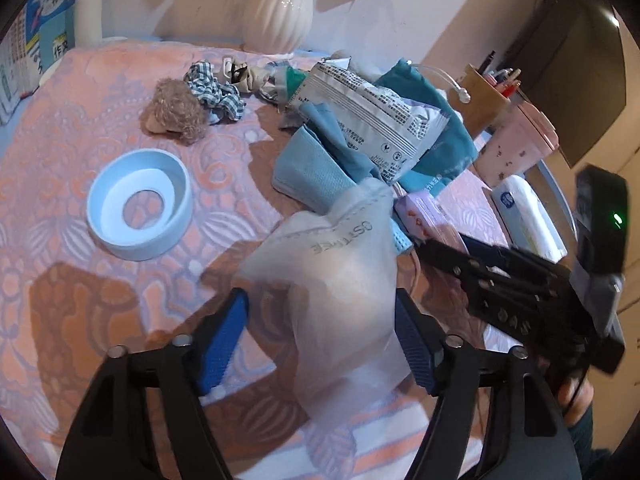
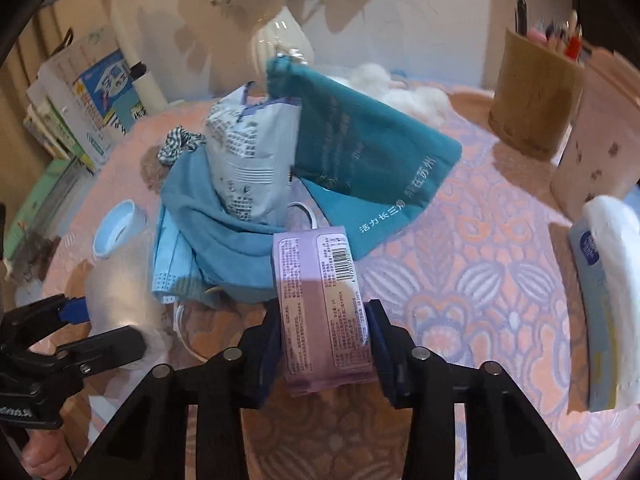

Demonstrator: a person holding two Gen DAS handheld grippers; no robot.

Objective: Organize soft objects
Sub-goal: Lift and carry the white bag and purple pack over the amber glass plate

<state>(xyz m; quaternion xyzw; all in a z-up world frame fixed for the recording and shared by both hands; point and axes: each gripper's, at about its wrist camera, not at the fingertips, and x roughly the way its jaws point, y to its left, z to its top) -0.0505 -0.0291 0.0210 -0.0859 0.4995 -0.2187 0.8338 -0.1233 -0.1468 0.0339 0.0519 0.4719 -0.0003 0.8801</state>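
Note:
A pile of soft things lies on the pink patterned cloth (image 1: 60, 128): a white mask (image 1: 332, 264), a light blue mask (image 1: 304, 172), a grey printed packet (image 1: 372, 116), a teal pouch (image 2: 360, 152) and a purple tissue pack (image 2: 324, 304). My left gripper (image 1: 320, 340) is open, with its fingers on either side of the white mask. My right gripper (image 2: 324, 340) is shut on the purple tissue pack. The right gripper also shows in the left wrist view (image 1: 452, 248), its tips at the pack (image 1: 424, 212).
A pale blue ring (image 1: 140, 204), a furry brown toy (image 1: 176, 110) and a checked scrunchie (image 1: 216, 92) lie to the left. A white vase (image 1: 280, 12) stands at the back. A wooden pen holder (image 2: 536, 96), a pink box (image 2: 592, 140) and a white tissue pack (image 2: 608, 296) are on the right. Books (image 2: 88, 100) stand far left.

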